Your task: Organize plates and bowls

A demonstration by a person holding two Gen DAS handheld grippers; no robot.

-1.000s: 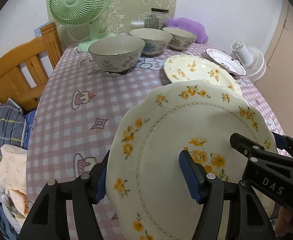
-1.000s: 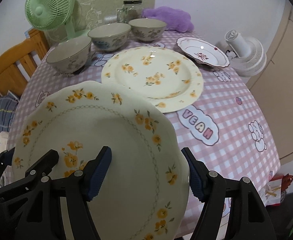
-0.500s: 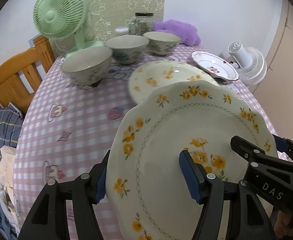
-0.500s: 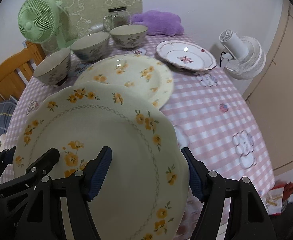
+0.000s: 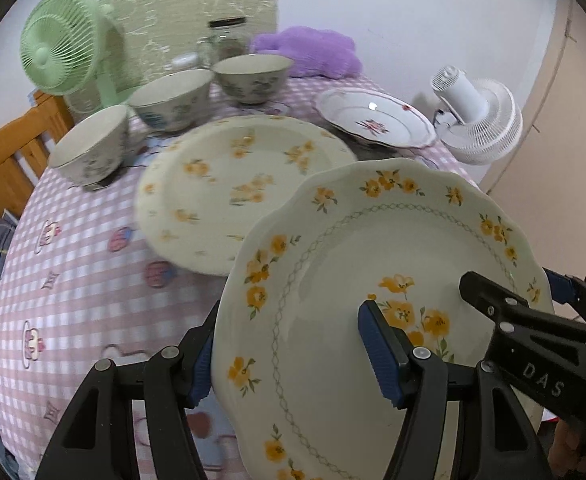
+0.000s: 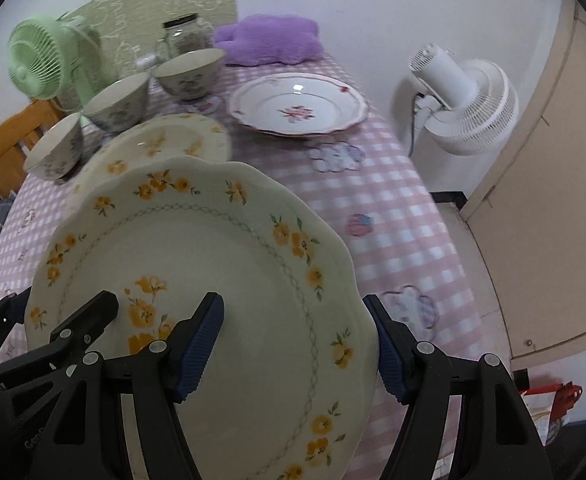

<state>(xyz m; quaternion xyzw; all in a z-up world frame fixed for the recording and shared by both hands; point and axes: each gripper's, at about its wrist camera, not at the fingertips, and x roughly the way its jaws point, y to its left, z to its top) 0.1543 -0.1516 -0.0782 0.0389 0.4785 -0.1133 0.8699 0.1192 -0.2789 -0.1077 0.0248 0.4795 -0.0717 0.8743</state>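
Scalloped glossy plate [image 5: 373,248] carried rightward, both claws

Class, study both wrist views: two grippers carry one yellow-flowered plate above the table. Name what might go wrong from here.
1. The left gripper and right gripper each pinch only one side of the carried plate; uneven motion might tip or drop it.
2. It hangs above the matching plate on the table; lowered carelessly, the two may knock or chip.
3. The bowls stand nearby and might get bumped.

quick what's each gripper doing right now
Left gripper: shut on the yellow-flowered plate's left rim.
Right gripper: shut on the same plate's right rim.
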